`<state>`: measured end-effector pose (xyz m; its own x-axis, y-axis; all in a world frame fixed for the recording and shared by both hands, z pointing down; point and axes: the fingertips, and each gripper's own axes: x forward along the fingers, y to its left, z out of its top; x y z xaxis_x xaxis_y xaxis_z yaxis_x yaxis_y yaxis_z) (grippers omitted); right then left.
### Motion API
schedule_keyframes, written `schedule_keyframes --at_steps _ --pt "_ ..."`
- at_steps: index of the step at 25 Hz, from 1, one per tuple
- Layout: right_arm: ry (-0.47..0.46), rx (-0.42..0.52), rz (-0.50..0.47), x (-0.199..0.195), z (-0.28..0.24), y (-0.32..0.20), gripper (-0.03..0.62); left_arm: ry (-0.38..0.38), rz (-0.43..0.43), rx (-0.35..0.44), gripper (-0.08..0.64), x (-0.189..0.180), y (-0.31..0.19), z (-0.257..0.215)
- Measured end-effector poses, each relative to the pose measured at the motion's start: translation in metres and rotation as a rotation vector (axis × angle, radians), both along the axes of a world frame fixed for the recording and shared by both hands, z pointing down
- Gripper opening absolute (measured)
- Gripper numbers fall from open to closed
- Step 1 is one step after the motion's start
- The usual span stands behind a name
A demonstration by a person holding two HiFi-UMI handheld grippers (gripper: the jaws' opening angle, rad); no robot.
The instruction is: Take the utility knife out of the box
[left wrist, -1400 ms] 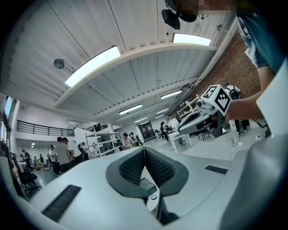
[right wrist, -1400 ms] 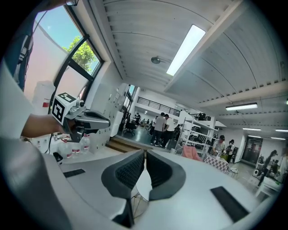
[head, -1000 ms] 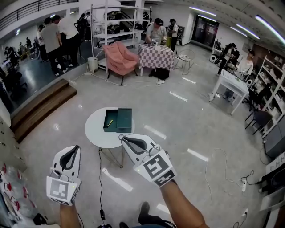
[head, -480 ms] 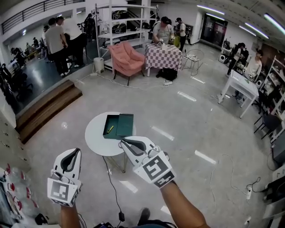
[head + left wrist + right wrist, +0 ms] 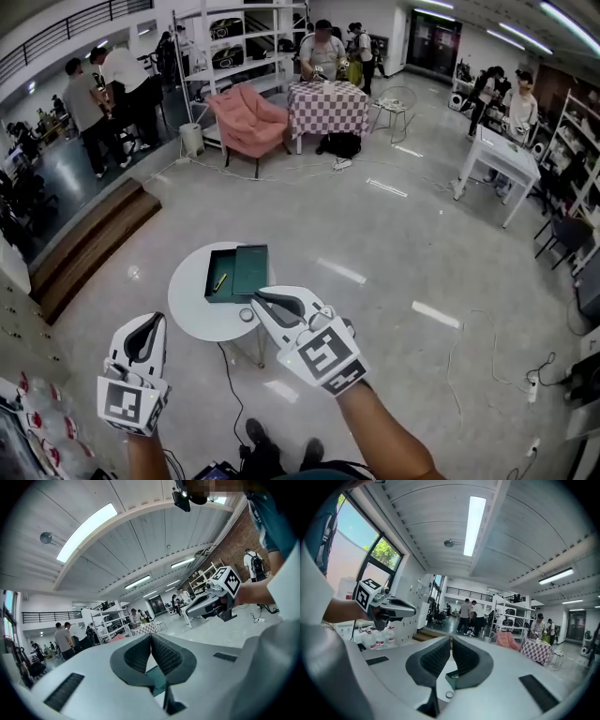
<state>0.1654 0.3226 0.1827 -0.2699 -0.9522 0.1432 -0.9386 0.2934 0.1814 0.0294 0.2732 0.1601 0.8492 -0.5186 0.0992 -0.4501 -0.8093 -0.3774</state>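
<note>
Only right tool (image 5: 255,294) reaches table rim (image 5: 177,302)

Closed right hand-held gripper (image 5: 451,641) faces green box (image 5: 451,678).

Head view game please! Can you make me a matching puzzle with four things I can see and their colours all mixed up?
Things:
1. box
2. round table
3. armchair
4. utility knife

Colours:
A. pink
B. yellow
C. white
D. dark green

Right pairs: 1-D, 2-C, 3-A, 4-B.
</note>
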Motion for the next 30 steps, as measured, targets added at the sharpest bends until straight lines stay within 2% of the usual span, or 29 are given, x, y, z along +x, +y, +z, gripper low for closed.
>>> schedule_keyframes --at_steps 7,13,17,30 --pt "0.023 -0.020 0.076 0.032 0.001 -0.035 0.041 0.024 0.080 -0.012 0.020 0.042 -0.051 0.000" --pt "0.037 -0.050 0.162 0.027 0.009 -0.121 0.041 0.039 0.174 -0.043 0.020 0.052 -0.153 0.013" --pt "0.035 -0.058 0.195 0.034 0.009 -0.179 0.041 0.036 0.205 -0.048 0.020 0.061 -0.216 0.012" --pt "0.047 -0.090 0.256 -0.001 0.019 -0.329 0.041 0.047 0.258 -0.071 0.020 0.032 -0.382 0.024"
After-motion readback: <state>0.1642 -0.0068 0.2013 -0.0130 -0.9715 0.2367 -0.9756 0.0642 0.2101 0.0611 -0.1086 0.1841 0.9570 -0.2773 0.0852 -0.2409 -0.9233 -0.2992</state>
